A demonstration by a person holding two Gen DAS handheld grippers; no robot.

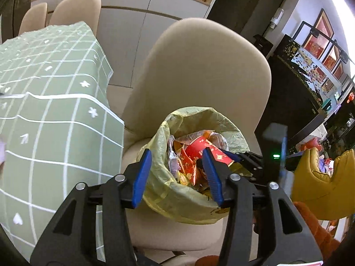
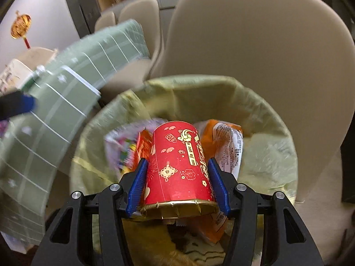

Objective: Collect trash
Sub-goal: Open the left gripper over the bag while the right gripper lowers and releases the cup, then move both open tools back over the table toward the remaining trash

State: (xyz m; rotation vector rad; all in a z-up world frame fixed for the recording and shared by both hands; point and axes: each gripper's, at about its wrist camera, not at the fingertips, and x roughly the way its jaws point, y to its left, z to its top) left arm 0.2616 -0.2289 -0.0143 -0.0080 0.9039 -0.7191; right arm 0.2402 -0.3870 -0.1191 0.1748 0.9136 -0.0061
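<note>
— So where's our red paper cup [image 2: 179, 166]?
— Clamped between the right gripper [image 2: 177, 184] pads, over the lined trash bin [image 2: 266, 155] on the beige chair [image 2: 255, 44]. Our left gripper [image 1: 175, 175] hangs half-open, empty, straddling the bin's rim.

Red gold-printed paper cup [image 2: 179, 166] inverted (gold rim nearest camera) over wrapper-filled yellow-lined bin [image 2: 261, 155].

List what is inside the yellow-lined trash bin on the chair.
The trash bin holds an orange wrapper, a colourful packet and other crumpled packaging. The right gripper holds a red cup over them, which hides whatever lies deeper.
</note>
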